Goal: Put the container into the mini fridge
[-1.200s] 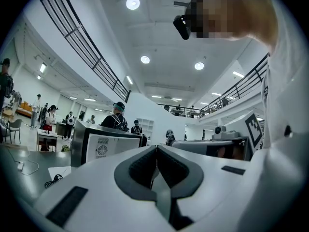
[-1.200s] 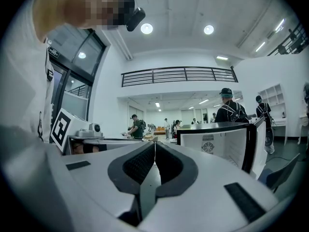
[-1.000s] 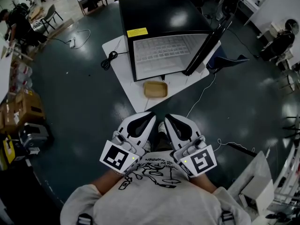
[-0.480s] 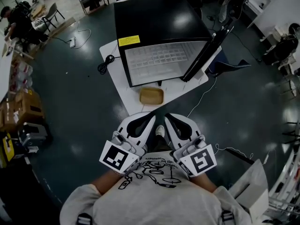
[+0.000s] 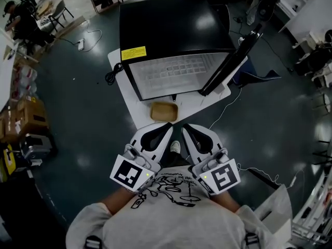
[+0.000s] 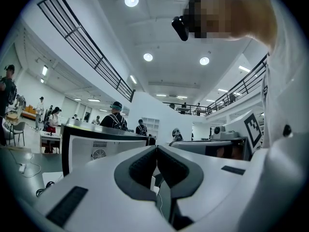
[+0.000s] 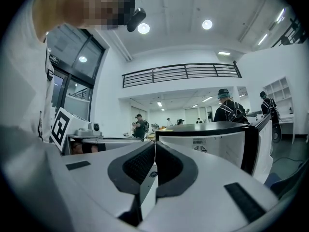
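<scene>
Both grippers were held close to the person's chest, side by side, tips pointing away toward the mini fridge [image 5: 174, 32]. The left gripper [image 5: 167, 125] had its two dark pads pressed flat together with nothing between them, as its own view showed [image 6: 156, 149]. The right gripper [image 5: 185, 128] was likewise fully closed and empty [image 7: 154, 147]. The container [image 5: 164, 111], a shallow tan rectangular tub, lay on the white board [image 5: 199, 101] under the fridge, at the board's near edge and just in front of the fridge's open white interior [image 5: 176, 72]. In the head view it sat a little beyond the fingers, most nearly ahead of the left gripper's tips and slightly left of the gap between the two grippers, touched by neither. Neither gripper view showed it. The fridge door [image 5: 231, 58] stood swung open on the right, and a yellow label [image 5: 133, 53] sat on the black top near its front left corner. A coiled black cable [image 5: 110, 75] lay at the board's left edge. A shoe [image 5: 175, 147] showed between the grippers.
</scene>
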A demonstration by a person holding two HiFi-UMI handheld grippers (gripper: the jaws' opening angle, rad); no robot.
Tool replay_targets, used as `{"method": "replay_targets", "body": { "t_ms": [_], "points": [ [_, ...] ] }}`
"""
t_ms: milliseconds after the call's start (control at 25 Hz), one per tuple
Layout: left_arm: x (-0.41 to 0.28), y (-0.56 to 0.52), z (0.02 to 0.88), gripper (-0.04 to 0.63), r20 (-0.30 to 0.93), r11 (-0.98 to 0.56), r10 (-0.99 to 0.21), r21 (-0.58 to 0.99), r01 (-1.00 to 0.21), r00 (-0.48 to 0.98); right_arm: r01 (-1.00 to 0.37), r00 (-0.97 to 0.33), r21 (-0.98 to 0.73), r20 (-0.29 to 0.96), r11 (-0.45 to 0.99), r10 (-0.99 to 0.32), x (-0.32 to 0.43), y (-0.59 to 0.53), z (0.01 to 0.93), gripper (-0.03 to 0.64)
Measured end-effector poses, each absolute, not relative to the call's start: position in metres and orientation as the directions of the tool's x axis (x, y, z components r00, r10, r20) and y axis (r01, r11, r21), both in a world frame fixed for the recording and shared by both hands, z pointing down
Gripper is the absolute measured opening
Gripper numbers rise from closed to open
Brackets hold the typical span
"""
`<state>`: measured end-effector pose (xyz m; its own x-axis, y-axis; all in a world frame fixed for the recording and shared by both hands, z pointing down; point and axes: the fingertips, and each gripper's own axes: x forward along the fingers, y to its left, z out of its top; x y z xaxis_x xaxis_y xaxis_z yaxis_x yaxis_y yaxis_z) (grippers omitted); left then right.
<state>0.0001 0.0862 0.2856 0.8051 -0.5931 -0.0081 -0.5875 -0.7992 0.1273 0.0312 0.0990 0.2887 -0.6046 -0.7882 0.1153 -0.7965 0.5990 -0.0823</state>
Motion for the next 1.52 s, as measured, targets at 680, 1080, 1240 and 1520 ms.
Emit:
{"method": "replay_targets", "body": {
  "t_ms": [680,1080,1240,1520],
  "points": [
    [0.04,0.035,0.289,0.017,0.009,-0.756,-0.644,0.149,-0.638,0.765,-0.749,-0.663,-0.113,0.105,0.653,-0.742,0.067,0.045,0.295,0.029],
    [0.056,0.017,0.288,0.017,0.012,-0.715,-0.69,0.148,-0.684,0.724,-0.718,-0.696,-0.088,0.113,0.691,-0.709,0.085,0.027,0.295,0.029],
    [0.054,0.013,0.294,0.017,0.028,-0.697,-0.704,0.166,-0.697,0.71,-0.695,-0.718,-0.088,0.101,0.713,-0.688,0.08,0.023,0.293,0.029],
    [0.047,0.001,0.302,0.017,0.042,-0.686,-0.713,0.165,-0.709,0.7,-0.681,-0.732,-0.092,0.114,0.727,-0.671,0.072,0.012,0.3,0.029]
  ]
}}
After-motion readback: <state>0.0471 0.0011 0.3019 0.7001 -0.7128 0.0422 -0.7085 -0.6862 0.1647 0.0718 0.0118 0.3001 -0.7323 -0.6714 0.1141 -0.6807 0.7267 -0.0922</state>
